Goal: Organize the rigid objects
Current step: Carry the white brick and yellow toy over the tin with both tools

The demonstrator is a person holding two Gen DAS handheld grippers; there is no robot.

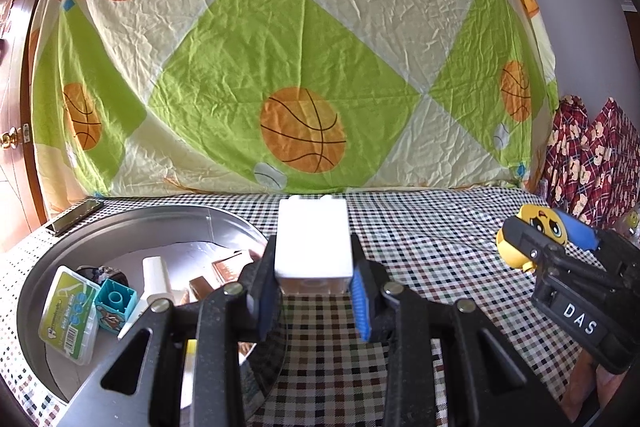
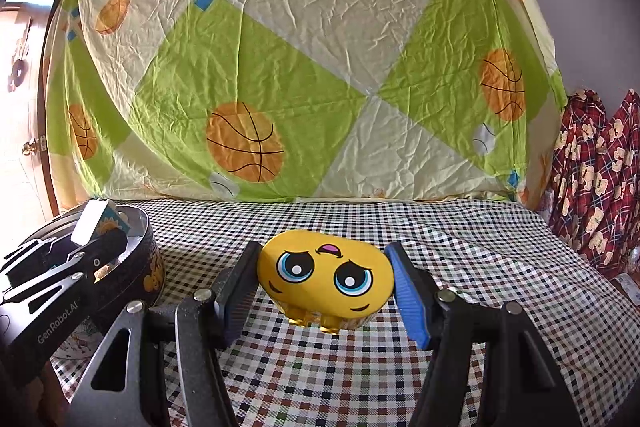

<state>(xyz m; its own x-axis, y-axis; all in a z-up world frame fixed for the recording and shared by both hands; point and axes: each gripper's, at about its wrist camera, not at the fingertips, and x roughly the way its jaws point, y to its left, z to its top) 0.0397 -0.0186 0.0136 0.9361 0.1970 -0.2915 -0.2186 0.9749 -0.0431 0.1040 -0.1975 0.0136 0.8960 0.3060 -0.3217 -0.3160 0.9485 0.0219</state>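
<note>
My left gripper (image 1: 314,283) is shut on a white rectangular block (image 1: 314,241) and holds it above the checkered cloth, at the right rim of a round metal tin (image 1: 120,227). The tin holds a green-labelled case (image 1: 70,315), a teal block (image 1: 115,305), a white tube (image 1: 154,279) and brown pieces. My right gripper (image 2: 326,287) is shut on a yellow oval toy with a cartoon face (image 2: 326,273), held just over the cloth. The toy also shows in the left wrist view (image 1: 532,235). The tin shows at the left of the right wrist view (image 2: 136,255).
A checkered tablecloth (image 1: 420,267) covers the table. A green and cream basketball-print sheet (image 1: 280,47) hangs behind it. A dark flat phone-like object (image 1: 74,217) lies at the back left by the tin. Red patterned fabric (image 2: 596,179) hangs at the right.
</note>
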